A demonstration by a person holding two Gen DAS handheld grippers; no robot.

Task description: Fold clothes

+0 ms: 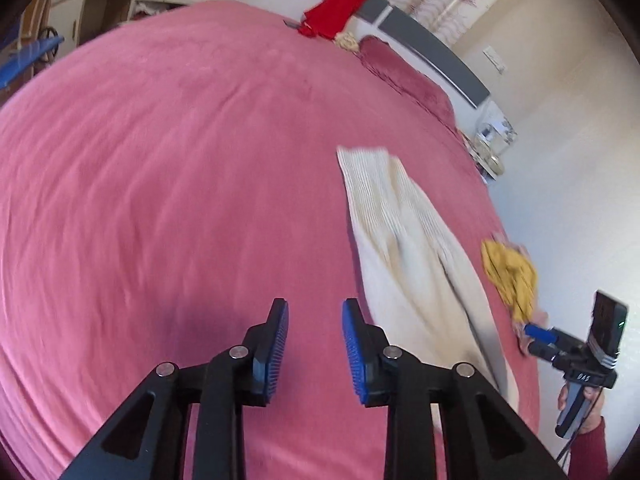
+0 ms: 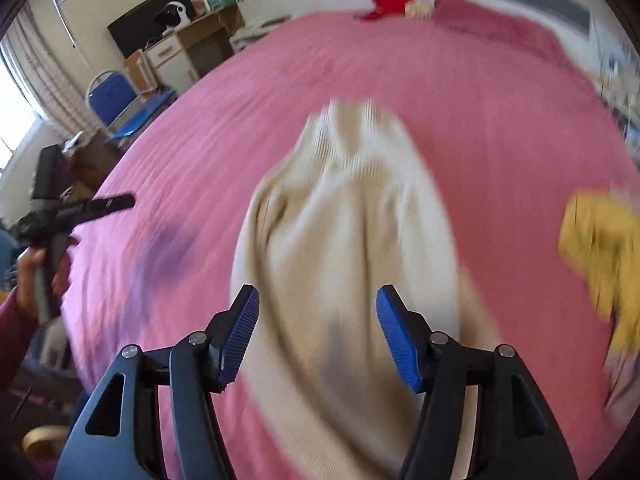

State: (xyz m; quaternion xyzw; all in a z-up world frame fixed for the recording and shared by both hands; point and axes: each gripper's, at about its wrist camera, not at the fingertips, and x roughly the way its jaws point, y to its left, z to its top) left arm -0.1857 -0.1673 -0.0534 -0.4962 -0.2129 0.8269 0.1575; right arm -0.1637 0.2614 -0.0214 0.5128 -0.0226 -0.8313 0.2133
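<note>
A cream ribbed garment (image 1: 404,248) lies lengthwise on the pink bedspread (image 1: 180,160), right of my left gripper (image 1: 315,344), which is open and empty above bare bedspread. In the right wrist view the same cream garment (image 2: 352,240) lies under and ahead of my right gripper (image 2: 318,332), which is open and empty above its near end. The right gripper also shows in the left wrist view (image 1: 540,334) at the bed's right edge. The left gripper shows in the right wrist view (image 2: 120,202) at far left. The right view is motion-blurred.
A yellow garment (image 1: 510,276) lies crumpled at the bed's right edge, also seen in the right wrist view (image 2: 600,256). A red cloth (image 1: 336,8) hangs over the headboard beside a pink pillow (image 1: 404,76). A blue chair (image 2: 116,100) and a desk (image 2: 188,48) stand left of the bed.
</note>
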